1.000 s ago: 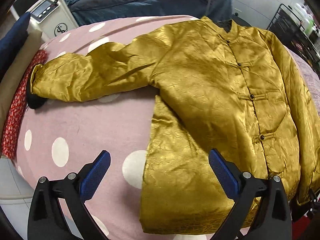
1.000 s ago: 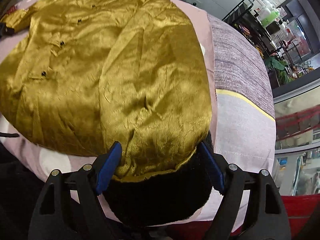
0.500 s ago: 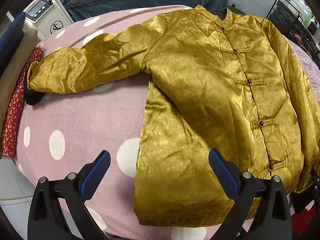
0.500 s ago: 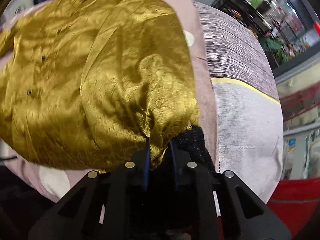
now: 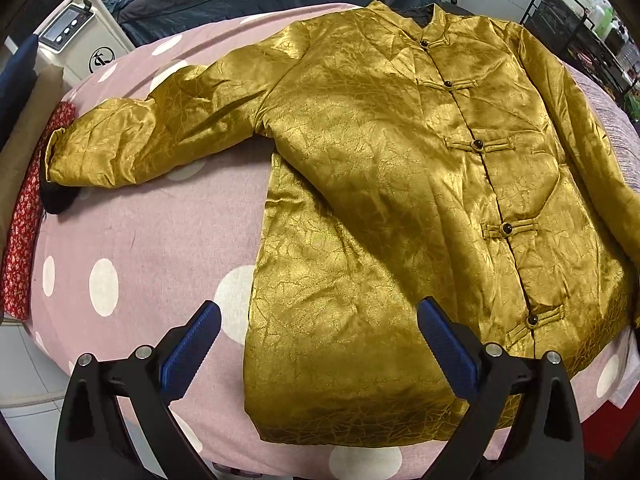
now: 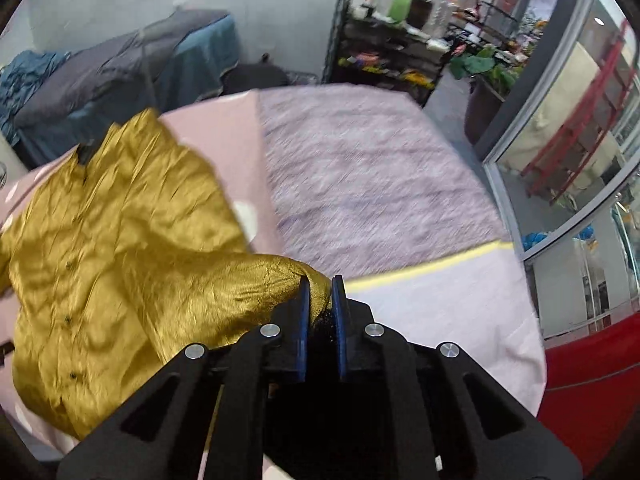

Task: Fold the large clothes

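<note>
Right gripper [image 6: 320, 294] pinches gold jacket [image 5: 400, 200] sleeve (jaws tight) — left gripper [image 5: 318, 346] gapes.

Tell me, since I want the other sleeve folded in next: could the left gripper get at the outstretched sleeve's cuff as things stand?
Probably yes. The left gripper is open and holds nothing, and the sleeve cuff lies flat on the polka-dot cover with only bare cover between them. It would need to travel left, though.

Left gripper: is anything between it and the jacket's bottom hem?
Nothing visible. The left gripper is open above the jacket, its hem flat on the pink bedspread. The right gripper holds one sleeve's cuff.
</note>
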{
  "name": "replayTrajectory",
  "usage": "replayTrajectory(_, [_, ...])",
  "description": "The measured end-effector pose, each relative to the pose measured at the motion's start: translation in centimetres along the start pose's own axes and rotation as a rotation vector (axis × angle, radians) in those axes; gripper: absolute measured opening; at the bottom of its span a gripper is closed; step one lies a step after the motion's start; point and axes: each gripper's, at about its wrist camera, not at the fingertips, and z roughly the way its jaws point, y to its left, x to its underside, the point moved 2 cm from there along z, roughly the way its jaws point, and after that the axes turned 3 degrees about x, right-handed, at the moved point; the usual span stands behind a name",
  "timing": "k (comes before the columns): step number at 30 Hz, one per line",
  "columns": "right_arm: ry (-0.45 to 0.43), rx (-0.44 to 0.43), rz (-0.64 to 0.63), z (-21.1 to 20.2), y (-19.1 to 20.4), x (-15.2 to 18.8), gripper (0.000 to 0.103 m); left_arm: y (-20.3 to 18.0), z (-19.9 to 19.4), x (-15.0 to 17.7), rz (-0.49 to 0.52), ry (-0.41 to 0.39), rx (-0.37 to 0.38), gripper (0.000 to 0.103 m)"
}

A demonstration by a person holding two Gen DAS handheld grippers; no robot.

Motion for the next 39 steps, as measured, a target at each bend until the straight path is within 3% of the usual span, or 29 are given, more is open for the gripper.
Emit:
replayTrajectory(4, [-0.064, 0.066, 0.105, 0.0, -5.6, -4.5, 0.004, 0.4, -0.4, 0.0, -0.011, -0.008, -0.012, 0.096])
replayTrajectory(8, [-0.121, 0.203, 0.185, -0.1, -11.9, -8.7, 0.0, 1.4, -0.4, 0.3, -0.041, -0.001, -0.025, 0.096])
replayTrajectory(10, [-0.071, 0.223, 0.197, 0.9, -13.7, -9.8, 0.0, 2.0, -0.2, 0.6, -0.062, 0.006, -0.026, 0.096])
replayTrajectory(12, [-0.012, 0.184, 0.22, 2.0, -14.4, -10.2, 0.001, 2.5, 0.0, 0.9, -0.082, 0.015, -0.026, 0.096])
replayTrajectory(13, [0.011, 0.131, 0.232, 2.4, -14.1, -10.0, 0.003, 2.6, 0.1, 1.0, -0.09, 0.017, -0.025, 0.096])
replayTrajectory(15, [0.054, 0.028, 0.208, 3.5, -11.9, -9.0, 0.028, 2.9, 0.2, 1.2, -0.107, 0.017, -0.029, 0.096])
replayTrajectory(16, [0.052, 0.019, 0.184, 3.8, -10.9, -8.6, 0.064, 2.9, 0.2, 1.3, -0.114, 0.017, -0.029, 0.096])
replayTrajectory(17, [0.026, 0.036, 0.143, 3.9, -9.2, -7.7, 0.079, 2.9, 0.3, 1.3, -0.121, 0.018, -0.028, 0.096])
replayTrajectory(19, [-0.002, 0.049, 0.081, 4.3, -6.8, -6.4, 0.079, 2.7, 0.3, 1.4, -0.13, 0.021, -0.022, 0.096])
replayTrajectory(21, [0.037, 0.041, 0.028, 5.3, -4.4, -4.9, 0.079, 2.3, 0.1, 1.3, -0.118, 0.022, -0.022, 0.096])
replayTrajectory(26, [0.052, 0.006, 0.005, 5.8, -2.0, -2.5, 0.079, 1.0, -0.5, 1.2, -0.054, 0.004, -0.054, 0.096])
replayTrajectory(31, [0.07, -0.099, 0.049, 5.0, -0.5, 0.3, 0.079, 0.5, -0.5, 1.6, -0.026, 0.009, -0.055, 0.096])
replayTrajectory(35, [0.064, -0.161, -0.026, 4.3, 2.0, 2.6, 0.08, 1.8, -0.2, 2.2, -0.062, 0.021, -0.035, 0.096])
replayTrajectory(39, [0.132, -0.241, -0.076, 5.2, 4.2, 4.8, 0.08, 4.5, 0.6, 3.2, -0.14, 0.054, -0.008, 0.096])
